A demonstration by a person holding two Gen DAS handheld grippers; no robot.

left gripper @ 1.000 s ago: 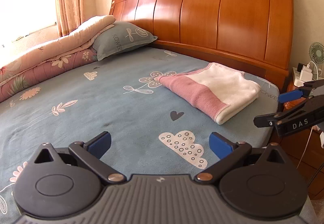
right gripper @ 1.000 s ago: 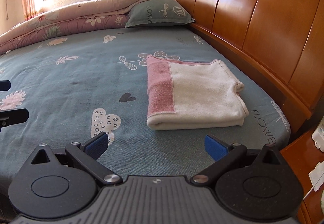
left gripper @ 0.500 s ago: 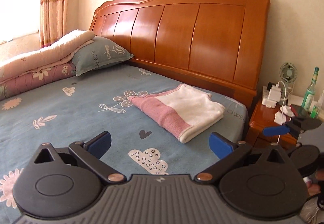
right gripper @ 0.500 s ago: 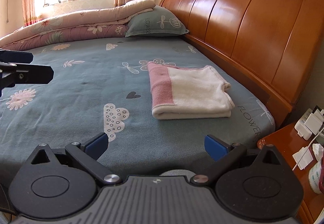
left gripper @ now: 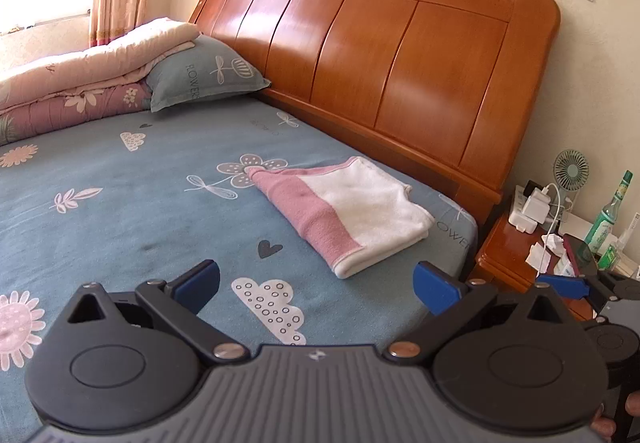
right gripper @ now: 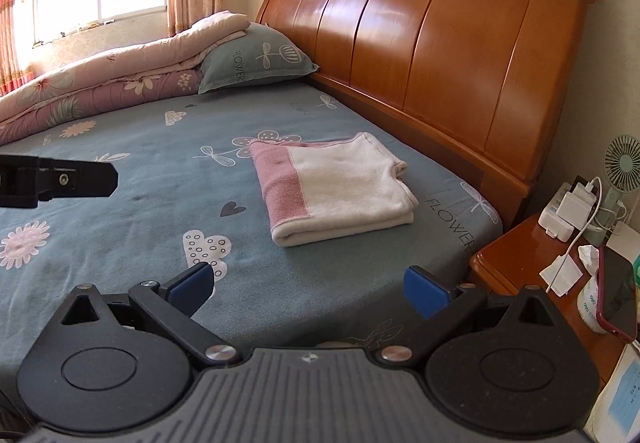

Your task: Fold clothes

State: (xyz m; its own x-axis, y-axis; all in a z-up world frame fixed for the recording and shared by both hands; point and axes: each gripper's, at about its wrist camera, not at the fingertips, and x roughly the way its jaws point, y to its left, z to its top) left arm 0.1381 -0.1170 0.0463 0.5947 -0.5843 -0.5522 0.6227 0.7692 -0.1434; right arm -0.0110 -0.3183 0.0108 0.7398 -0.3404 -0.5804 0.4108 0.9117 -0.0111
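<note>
Bed (left gripper: 120, 203) fills the lower left of both views, headboard (left gripper: 380, 63) running to the upper right. Folded pink-and-white cloth (right gripper: 336, 187) already lies as a flat rectangle on the sheet near the headboard-side corner, pink band toward frame left, white part toward frame right; whether this task put it so can't be told. It sits right of centre in the left wrist view (left gripper: 348, 215) and near centre in the right wrist view, ahead of both jaw pairs and touching neither. Long axis: roughly front to back in frame. Right gripper (right gripper: 310, 287) looks squarer on it and nearer. Left gripper (left gripper: 316, 289) and right gripper: both spread wide, holding nothing.
</note>
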